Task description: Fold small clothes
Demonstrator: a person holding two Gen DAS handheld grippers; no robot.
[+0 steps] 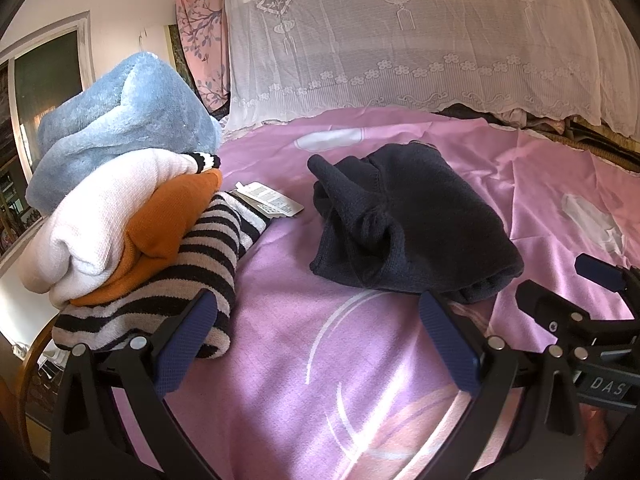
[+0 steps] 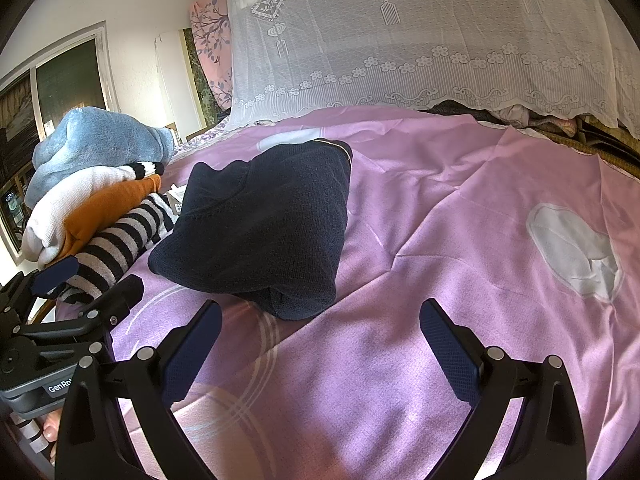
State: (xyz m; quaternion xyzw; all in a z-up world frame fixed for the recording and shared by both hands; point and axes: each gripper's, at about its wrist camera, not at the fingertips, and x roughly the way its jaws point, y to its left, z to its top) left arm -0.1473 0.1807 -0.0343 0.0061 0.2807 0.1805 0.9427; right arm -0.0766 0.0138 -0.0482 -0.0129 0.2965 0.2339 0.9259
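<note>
A folded dark navy knit garment (image 1: 412,220) lies on the pink bed sheet (image 1: 320,360); it also shows in the right wrist view (image 2: 264,220). My left gripper (image 1: 316,320) is open and empty, just in front of the garment's near edge. My right gripper (image 2: 320,328) is open and empty, close to the garment's near right corner. The right gripper shows at the right edge of the left wrist view (image 1: 568,280), and the left gripper at the left of the right wrist view (image 2: 92,280).
A pile of clothes stands at the left: blue fleece (image 1: 120,120), white knit (image 1: 104,208), orange garment (image 1: 168,220) and striped knit (image 1: 180,280). A paper tag (image 1: 272,200) lies beside it. A lace-covered headboard (image 1: 400,40) is behind.
</note>
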